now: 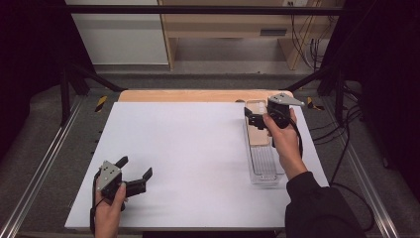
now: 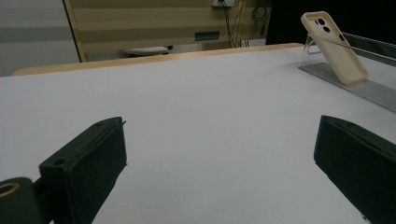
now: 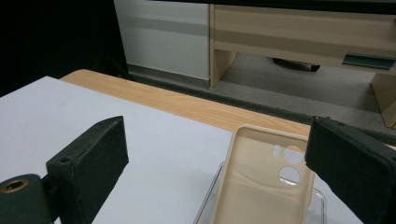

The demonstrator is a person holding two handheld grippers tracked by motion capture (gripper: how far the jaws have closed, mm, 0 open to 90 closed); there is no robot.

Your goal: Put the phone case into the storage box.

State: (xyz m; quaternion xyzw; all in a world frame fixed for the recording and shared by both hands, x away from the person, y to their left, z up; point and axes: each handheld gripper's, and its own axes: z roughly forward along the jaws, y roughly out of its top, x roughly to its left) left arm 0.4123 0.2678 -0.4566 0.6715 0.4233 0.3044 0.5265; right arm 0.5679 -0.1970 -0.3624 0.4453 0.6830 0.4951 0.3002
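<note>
At the table's far right, a beige phone case (image 1: 257, 130) is propped at a slant in a clear stand (image 1: 264, 166), probably so its edges can be reached. The right gripper (image 1: 258, 119) is held just over the case's upper end, jaws spread wide and nothing pinched; a grasp seems to be prepared. The left gripper (image 1: 134, 173) is kept low near the front left, well apart, jaws likewise spread and empty, apparently waiting. The case's hollow inside and camera cut-outs (image 3: 261, 186) are seen in the right gripper view, while its closed back (image 2: 334, 46) is seen in the left gripper view.
</note>
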